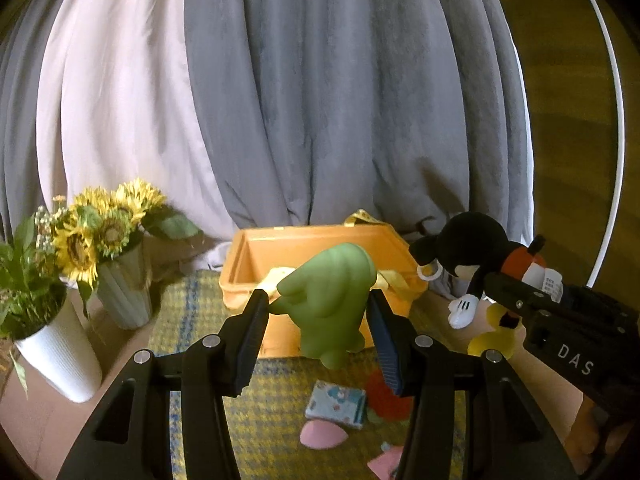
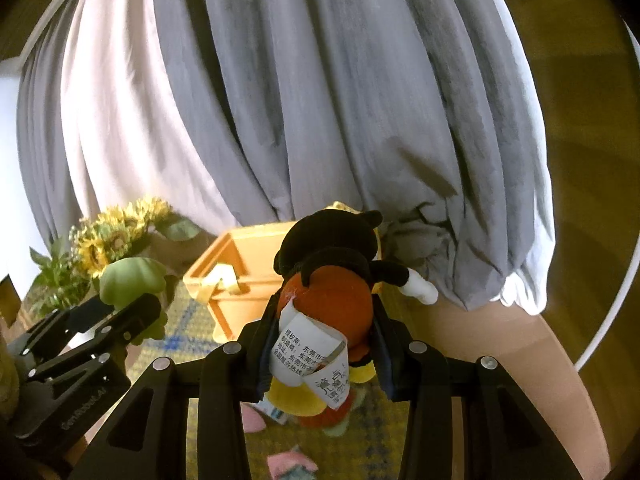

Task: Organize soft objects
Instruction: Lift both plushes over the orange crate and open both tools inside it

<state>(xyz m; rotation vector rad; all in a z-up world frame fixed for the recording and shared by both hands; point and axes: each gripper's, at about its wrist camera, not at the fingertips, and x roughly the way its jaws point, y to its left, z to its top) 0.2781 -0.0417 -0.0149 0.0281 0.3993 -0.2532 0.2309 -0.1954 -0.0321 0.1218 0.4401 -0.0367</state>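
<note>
green toy (image 1: 334, 300) between left hand-held gripper (image 1: 318, 316) pads

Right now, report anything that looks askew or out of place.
Small soft pieces, including a patterned blue pouch and pink pieces, lie scattered on the yellow mat outside the orange box. The mouse plush's label is curled and crumpled.

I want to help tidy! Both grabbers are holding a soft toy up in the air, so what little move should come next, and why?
Probably carry the green toy in the left gripper forward over the orange box and let go. The box is open just behind it, and the right gripper already grips the mouse toy for its turn.
</note>
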